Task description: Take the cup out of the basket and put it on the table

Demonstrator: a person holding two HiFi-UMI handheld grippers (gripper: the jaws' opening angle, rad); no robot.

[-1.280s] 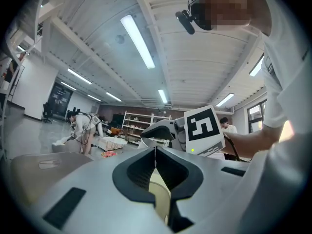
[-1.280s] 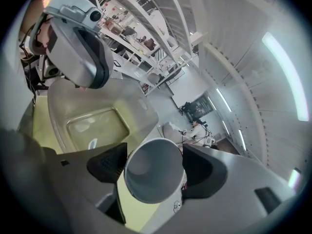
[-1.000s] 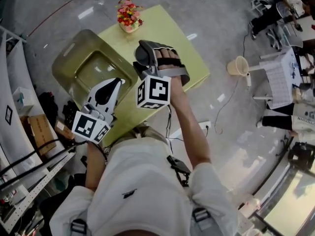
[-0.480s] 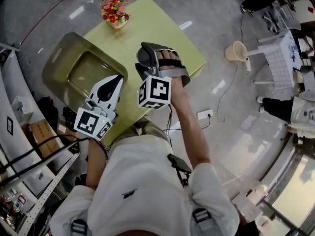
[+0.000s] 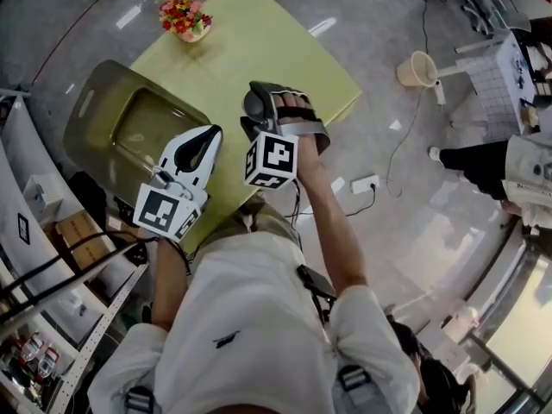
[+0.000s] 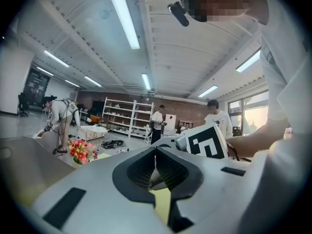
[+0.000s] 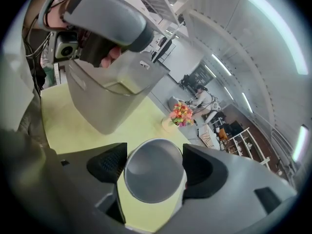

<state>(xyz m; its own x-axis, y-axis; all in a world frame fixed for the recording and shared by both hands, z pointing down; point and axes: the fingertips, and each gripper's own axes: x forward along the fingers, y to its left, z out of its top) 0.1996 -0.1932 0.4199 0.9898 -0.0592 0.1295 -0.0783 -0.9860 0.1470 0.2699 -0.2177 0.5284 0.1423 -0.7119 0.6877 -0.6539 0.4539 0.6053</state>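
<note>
A grey cup sits between the jaws of my right gripper, which is shut on its sides. In the head view that gripper hangs over the near part of the yellow-green table, right of the olive basket. The basket stands on the table; what shows of its inside is empty. My left gripper is by the basket's near right corner, its jaws meeting with nothing between them.
A pot of flowers stands at the table's far corner. On the floor to the right are a beige bucket and a power strip with a cable. Shelving runs along the left. People stand at the right edge.
The head view has swung, so table and basket sit further up and left in the picture. Both grippers keep nearly the same pose; the right one still holds the cup.
</note>
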